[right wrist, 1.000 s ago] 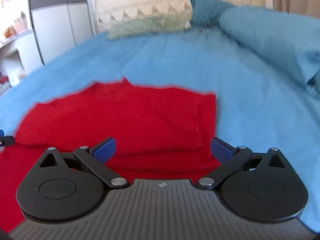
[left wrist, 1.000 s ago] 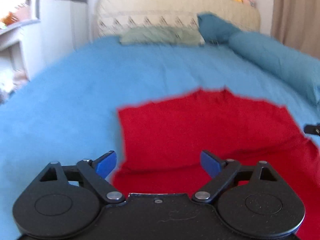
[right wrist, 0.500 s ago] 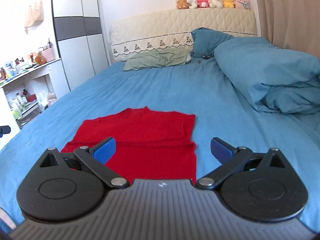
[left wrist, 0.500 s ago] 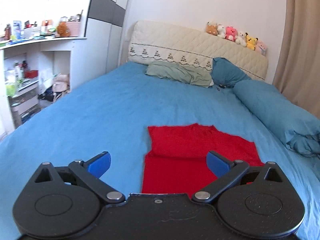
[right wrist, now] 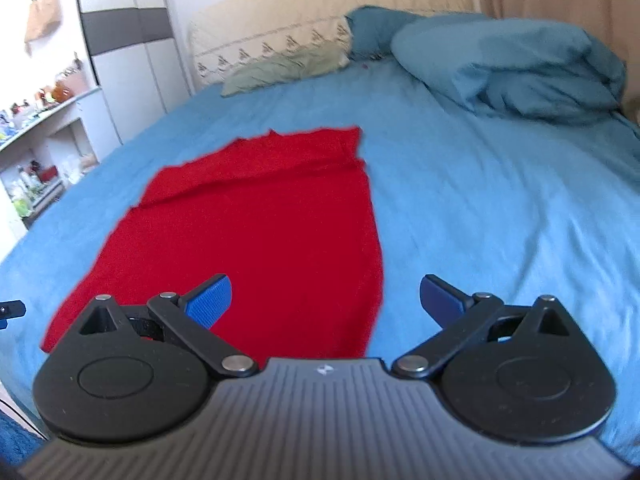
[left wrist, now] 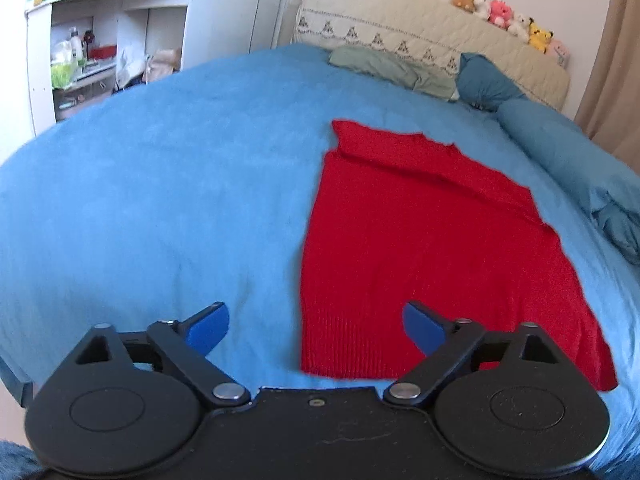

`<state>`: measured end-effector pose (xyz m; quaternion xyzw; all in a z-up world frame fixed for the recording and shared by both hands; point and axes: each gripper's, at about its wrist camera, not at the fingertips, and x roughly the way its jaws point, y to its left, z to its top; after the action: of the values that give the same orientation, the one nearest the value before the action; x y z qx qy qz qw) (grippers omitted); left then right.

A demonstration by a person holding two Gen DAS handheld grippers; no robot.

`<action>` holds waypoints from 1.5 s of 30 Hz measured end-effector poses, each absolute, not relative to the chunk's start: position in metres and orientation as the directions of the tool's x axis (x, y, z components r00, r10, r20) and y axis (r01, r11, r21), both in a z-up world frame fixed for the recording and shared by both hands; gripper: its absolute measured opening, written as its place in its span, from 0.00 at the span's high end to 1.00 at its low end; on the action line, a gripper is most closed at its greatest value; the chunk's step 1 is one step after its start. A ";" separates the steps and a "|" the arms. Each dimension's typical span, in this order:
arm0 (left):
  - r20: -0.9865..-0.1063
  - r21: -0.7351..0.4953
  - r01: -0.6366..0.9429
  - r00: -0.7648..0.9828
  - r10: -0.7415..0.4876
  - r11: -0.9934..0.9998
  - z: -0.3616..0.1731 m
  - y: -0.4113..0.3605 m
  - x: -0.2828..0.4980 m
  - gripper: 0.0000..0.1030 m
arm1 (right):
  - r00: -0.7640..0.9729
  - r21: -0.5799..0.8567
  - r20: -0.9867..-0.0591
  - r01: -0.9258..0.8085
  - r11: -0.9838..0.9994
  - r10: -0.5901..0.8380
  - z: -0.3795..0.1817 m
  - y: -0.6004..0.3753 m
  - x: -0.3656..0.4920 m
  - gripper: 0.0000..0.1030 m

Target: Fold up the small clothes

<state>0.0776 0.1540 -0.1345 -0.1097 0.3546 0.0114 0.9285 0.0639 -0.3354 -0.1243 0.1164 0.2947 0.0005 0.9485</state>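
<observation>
A red garment (left wrist: 432, 248) is laid flat on the blue bed (left wrist: 160, 200), with its ribbed hem close to the bed's near edge and its far end folded over into a narrow band pointing toward the headboard (left wrist: 420, 36). It is seen right of centre in the left wrist view and left of centre in the right wrist view (right wrist: 256, 232).

The left gripper (left wrist: 316, 326) is held above the near edge of the bed with its jaws wide apart and nothing between them. The near left corner of the hem is seen between its blue fingertips (left wrist: 208, 326); whether the cloth is touched cannot be told.

The right gripper (right wrist: 325, 300) is likewise spread open and empty, held over the near right part of the garment. The garment's right edge is seen between its fingertips (right wrist: 210, 300). A small part of the left gripper is visible at the left edge of the right wrist view.

A green pillow (left wrist: 392, 68) and a teal pillow (left wrist: 484, 84) are lying at the head of the bed. A bunched teal duvet (right wrist: 516, 68) is piled along the right side. Plush toys (left wrist: 504, 14) are lined up on top of the headboard. Cluttered white shelves (left wrist: 92, 44) stand beside the left edge of the bed.
</observation>
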 end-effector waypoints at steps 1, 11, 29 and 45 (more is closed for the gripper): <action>-0.668 -0.190 -0.098 0.742 -0.056 0.977 -0.140 0.152 0.080 0.17 | 0.820 0.222 -0.569 0.083 0.972 0.059 -0.132 -0.335 0.062 0.00; -0.705 -0.139 -0.071 0.707 -0.048 0.988 -0.173 0.129 0.081 0.42 | 0.760 0.194 -0.650 0.157 0.968 0.007 -0.178 -0.332 0.061 0.12; -0.715 -0.137 -0.092 0.699 -0.034 0.986 -0.178 0.128 0.090 0.95 | 0.736 0.183 -0.675 0.097 0.978 0.053 -0.191 -0.318 0.089 0.69; -0.570 -0.184 -0.068 0.820 -0.050 0.981 -0.088 0.133 0.088 0.96 | 0.818 0.287 -0.568 0.092 0.953 0.092 -0.115 -0.349 0.096 0.81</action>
<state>0.0876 0.1332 -0.0882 -0.0986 0.2999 0.0049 0.9488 0.0957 -0.3488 -0.1150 0.1526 0.3015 -0.0002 0.9412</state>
